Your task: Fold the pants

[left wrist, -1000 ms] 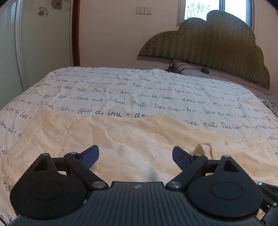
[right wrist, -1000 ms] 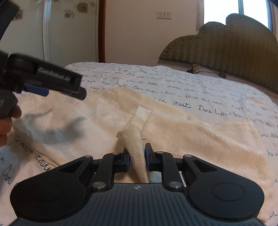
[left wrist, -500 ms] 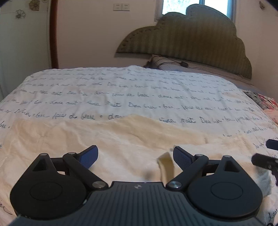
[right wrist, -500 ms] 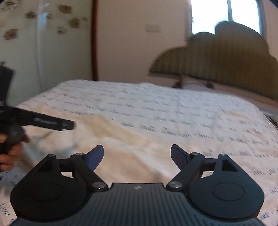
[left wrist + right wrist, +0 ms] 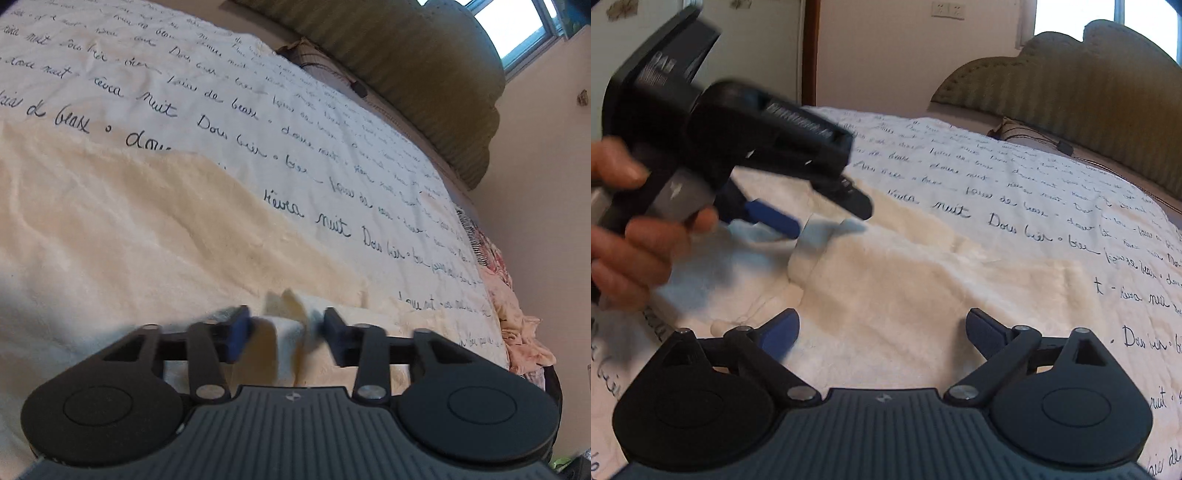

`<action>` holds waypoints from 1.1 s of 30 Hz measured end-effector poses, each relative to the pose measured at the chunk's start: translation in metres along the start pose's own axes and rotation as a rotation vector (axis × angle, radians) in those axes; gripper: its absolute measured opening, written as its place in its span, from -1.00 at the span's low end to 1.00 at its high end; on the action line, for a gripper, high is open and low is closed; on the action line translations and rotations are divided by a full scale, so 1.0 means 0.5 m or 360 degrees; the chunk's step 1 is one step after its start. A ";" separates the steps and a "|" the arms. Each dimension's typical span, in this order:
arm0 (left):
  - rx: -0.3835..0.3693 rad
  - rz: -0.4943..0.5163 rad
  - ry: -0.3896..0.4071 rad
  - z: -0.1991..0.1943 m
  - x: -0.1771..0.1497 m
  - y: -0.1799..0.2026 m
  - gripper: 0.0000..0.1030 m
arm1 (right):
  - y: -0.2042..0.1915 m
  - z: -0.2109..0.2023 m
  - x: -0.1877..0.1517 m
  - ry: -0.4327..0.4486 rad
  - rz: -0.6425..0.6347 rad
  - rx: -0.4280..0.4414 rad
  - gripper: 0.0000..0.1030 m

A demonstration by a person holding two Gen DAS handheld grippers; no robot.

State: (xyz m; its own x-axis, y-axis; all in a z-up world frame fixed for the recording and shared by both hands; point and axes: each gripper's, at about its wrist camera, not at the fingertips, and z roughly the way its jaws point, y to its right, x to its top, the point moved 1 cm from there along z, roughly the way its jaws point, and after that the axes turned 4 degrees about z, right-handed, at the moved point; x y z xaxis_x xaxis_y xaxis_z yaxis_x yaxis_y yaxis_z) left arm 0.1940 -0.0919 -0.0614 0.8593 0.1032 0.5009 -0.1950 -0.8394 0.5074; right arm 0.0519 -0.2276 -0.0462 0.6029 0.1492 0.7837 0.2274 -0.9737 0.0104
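The cream fleece pants (image 5: pixel 122 236) lie spread across the bed and also show in the right wrist view (image 5: pixel 923 288). My left gripper (image 5: pixel 284 332) is low on the pants, its jaws partly closed around a raised fold of the fabric (image 5: pixel 291 314); the picture is blurred and a gap remains at each pad. In the right wrist view the left gripper (image 5: pixel 812 221) sits at the left, over that same fold. My right gripper (image 5: pixel 882 332) is open and empty, just above the pants.
The white bedspread with black script (image 5: pixel 332 147) covers the bed. An olive padded headboard (image 5: pixel 1071 92) and a pillow (image 5: pixel 317 62) are at the far end. Patterned cloth (image 5: pixel 513 302) hangs at the bed's right edge.
My right gripper let go of the fabric fold and opened. My left gripper tilted, moved down to that fold and narrowed its jaws around it.
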 end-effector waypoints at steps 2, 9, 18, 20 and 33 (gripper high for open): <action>-0.0038 0.0000 0.0007 0.013 0.005 0.004 -0.74 | -0.003 -0.005 -0.001 0.0007 -0.0001 0.0020 0.90; 0.0239 0.0398 0.0225 0.019 0.009 0.061 -0.09 | 0.059 -0.051 0.027 0.0177 0.0225 0.0061 1.00; 0.0471 0.0764 0.0412 -0.061 -0.059 0.139 0.57 | 0.133 -0.022 0.024 -0.0026 0.0387 -0.0078 1.00; 0.0406 0.0817 0.0348 -0.052 -0.086 0.156 0.56 | 0.169 -0.029 0.050 0.0061 0.0518 -0.0122 1.00; 0.0549 0.0999 0.0261 -0.047 -0.210 0.123 0.84 | 0.139 -0.012 0.031 -0.0064 0.0363 -0.0417 1.00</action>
State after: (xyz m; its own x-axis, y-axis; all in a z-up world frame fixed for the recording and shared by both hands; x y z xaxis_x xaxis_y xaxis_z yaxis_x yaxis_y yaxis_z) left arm 0.0805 -0.1418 -0.0666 0.5477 -0.3963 0.7369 -0.4440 -0.8841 -0.1456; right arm 0.0726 -0.2939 -0.0296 0.6466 -0.0755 0.7591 -0.1173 -0.9931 0.0012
